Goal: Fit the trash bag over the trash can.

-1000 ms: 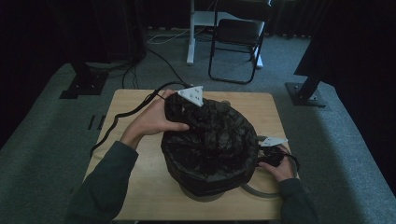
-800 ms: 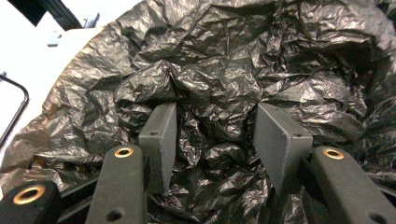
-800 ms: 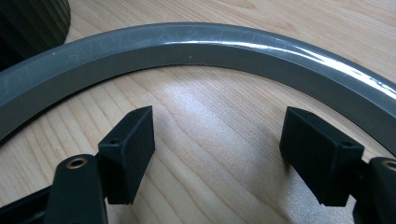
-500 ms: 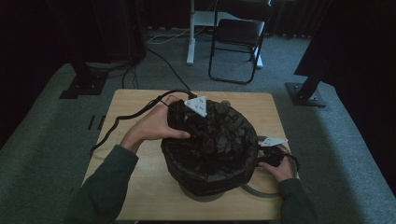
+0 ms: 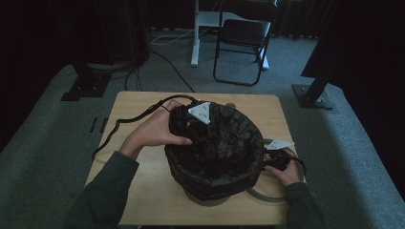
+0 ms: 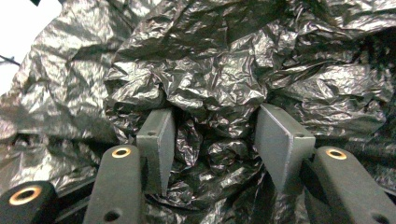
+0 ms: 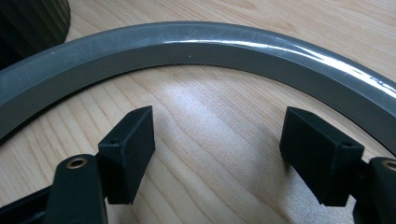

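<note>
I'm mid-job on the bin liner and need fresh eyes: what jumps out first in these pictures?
The crinkled black bin liner bulging over the bin at the table's middle draws the eye first. The left hand-held gripper is pushed into it, jaws apart around the folds. The right hand-held gripper sits open over bare wood, just short of a grey ring.

A light wooden counter (image 5: 138, 107) stood on grey carpet (image 5: 43, 157) in a dim room, with a black folding chair (image 5: 242, 40), a white desk leg (image 5: 195, 33) and dark curtains behind.
</note>
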A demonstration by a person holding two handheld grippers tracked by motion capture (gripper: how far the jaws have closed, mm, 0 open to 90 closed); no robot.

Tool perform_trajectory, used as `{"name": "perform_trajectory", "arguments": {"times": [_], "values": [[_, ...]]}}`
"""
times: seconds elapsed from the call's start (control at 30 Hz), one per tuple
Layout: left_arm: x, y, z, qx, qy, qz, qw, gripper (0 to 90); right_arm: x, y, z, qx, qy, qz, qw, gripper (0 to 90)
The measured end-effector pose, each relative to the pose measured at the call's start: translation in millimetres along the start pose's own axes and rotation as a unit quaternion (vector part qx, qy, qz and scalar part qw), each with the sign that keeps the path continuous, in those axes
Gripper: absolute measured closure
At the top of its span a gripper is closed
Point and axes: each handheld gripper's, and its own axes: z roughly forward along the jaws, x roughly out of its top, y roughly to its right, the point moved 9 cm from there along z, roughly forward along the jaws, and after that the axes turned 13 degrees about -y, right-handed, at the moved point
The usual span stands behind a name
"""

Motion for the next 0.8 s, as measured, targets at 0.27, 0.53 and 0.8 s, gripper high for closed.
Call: {"name": "perform_trajectory", "arguments": {"times": [0.27,0.53,0.8], "values": [[-2.4,1.4,5.1,-0.001,-0.024,0.004,0.9997,49.1,0.0,0.0,0.0,0.000,0.000,0.000,1.0000,25.7],[-4.5,3.9,13.9,-0.001,-0.051,0.011,0.9986,49.1,0.0,0.0,0.0,0.000,0.000,0.000,1.0000,25.7],[-5.7,4.1,19.3,-0.001,-0.066,0.014,0.9977,49.1,0.0,0.0,0.0,0.000,0.000,0.000,1.0000,25.7]]}}
